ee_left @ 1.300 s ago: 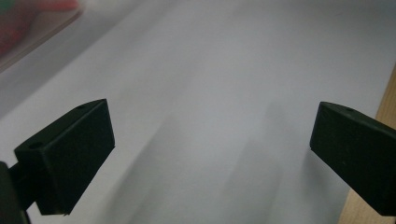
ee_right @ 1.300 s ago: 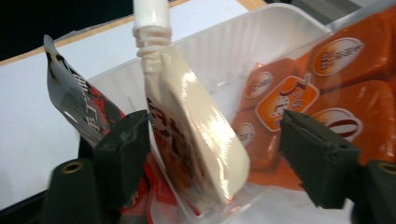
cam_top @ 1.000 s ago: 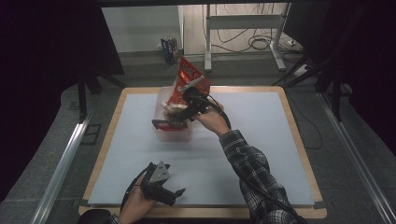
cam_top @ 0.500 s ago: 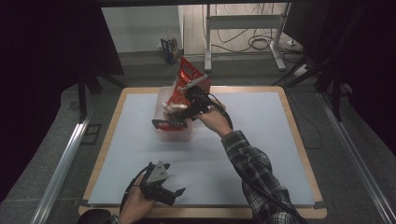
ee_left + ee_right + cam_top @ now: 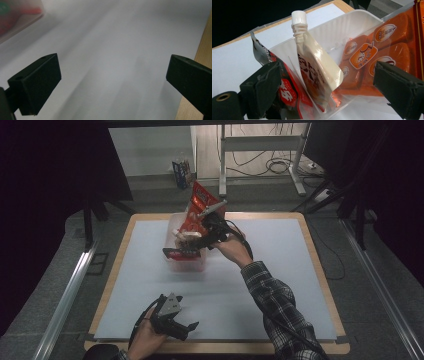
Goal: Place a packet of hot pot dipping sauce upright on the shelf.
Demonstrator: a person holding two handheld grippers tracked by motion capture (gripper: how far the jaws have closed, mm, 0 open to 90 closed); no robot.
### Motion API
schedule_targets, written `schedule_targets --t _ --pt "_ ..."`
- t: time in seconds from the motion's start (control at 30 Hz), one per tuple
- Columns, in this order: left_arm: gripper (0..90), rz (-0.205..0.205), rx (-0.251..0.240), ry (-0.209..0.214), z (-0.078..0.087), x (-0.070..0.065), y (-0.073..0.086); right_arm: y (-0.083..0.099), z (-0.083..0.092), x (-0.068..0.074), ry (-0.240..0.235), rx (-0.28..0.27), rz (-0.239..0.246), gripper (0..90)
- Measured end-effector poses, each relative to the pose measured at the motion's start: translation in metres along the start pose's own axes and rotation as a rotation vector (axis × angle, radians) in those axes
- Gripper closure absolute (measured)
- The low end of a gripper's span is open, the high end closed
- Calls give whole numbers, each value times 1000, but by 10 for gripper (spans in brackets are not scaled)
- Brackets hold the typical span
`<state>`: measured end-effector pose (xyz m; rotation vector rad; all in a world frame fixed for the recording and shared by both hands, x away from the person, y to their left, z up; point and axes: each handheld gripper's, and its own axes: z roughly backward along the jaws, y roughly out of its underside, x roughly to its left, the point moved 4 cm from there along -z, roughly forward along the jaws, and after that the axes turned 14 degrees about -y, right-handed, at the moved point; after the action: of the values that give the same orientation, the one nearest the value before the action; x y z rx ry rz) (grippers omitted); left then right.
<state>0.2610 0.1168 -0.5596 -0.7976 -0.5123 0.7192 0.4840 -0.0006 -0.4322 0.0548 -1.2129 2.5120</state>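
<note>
Two grippers are in play; the right gripper, at upper centre of the high view, hangs with fingers wide over the clear plastic tub, straddling a cream spouted pouch with a white screw cap standing tilted inside, beside orange snack packets and a red-and-black wrapper; the left gripper rests spread at lower left on the white-covered bench. Closing off-centre could pinch the wrapper instead, or tip the light tub.
</note>
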Motion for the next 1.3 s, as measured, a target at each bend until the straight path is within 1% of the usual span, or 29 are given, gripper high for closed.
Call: schedule_targets --t 0.1,0.2,0.23,0.37,0.47,0.53,0.7,0.97,1.1,1.3 --pt "0 -5 5 -6 0 0 0 1 2 0 3 -1 -3 77" --pt "0 -4 8 -9 0 0 0 2 4 0 3 -3 6 76" --pt "0 -5 9 -9 0 0 0 2 5 1 3 -6 -1 75" --pt "0 -9 2 -6 0 0 0 4 8 1 4 -10 1 72" --pt "0 -20 -1 -4 0 -1 0 6 10 1 7 -14 7 70" --pt "0 -24 -1 -3 0 -2 0 7 12 1 8 -20 3 69" --pt "0 -23 1 -3 0 -2 -1 10 18 2 10 -25 7 67" --pt "0 12 -7 18 2 1 -2 19 24 3 15 -28 8 59" --pt "0 29 -13 20 3 3 -2 23 26 4 16 -31 8 55" --pt "0 35 -14 18 4 5 -3 29 29 5 17 -34 5 53"
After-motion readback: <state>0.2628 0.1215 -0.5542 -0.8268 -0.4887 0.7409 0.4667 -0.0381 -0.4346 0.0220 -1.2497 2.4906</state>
